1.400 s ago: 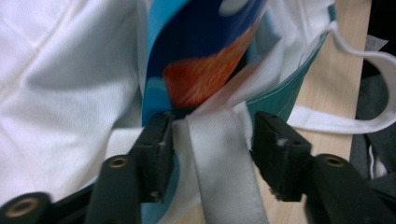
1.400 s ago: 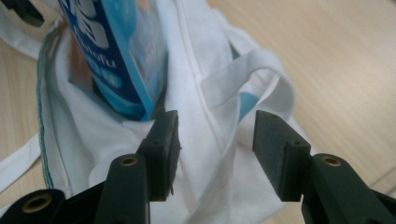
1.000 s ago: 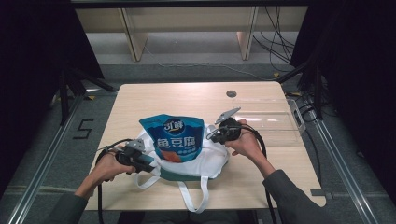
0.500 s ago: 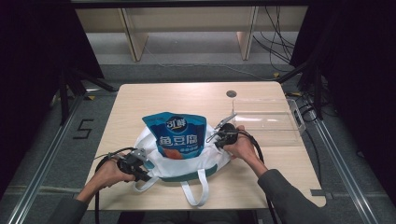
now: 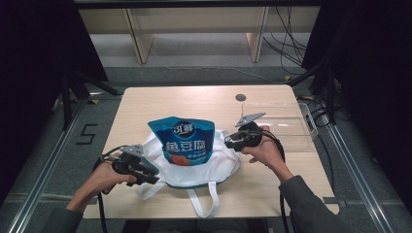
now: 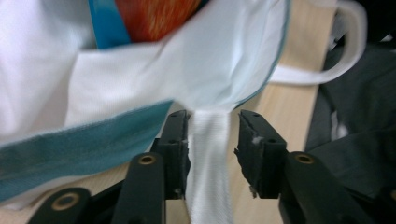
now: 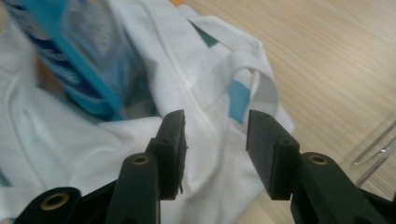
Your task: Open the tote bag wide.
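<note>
Blue snack pouch (image 5: 181, 141) upright in white tote bag (image 5: 214, 162), long axis vertical.

Each black gripper (image 5: 154, 175) has brass-ringed screws, a trailing cable and a grey three-cornered plate; dark grey sleeves.

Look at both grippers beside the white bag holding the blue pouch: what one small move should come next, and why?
Probably draw both grippers back from the white bag. The left gripper and the right gripper have just been opening; the strap lies loose between the left's pads, cloth unpinched between the right's. The blue pouch already sits in the bag, so letting go looks done.
</note>
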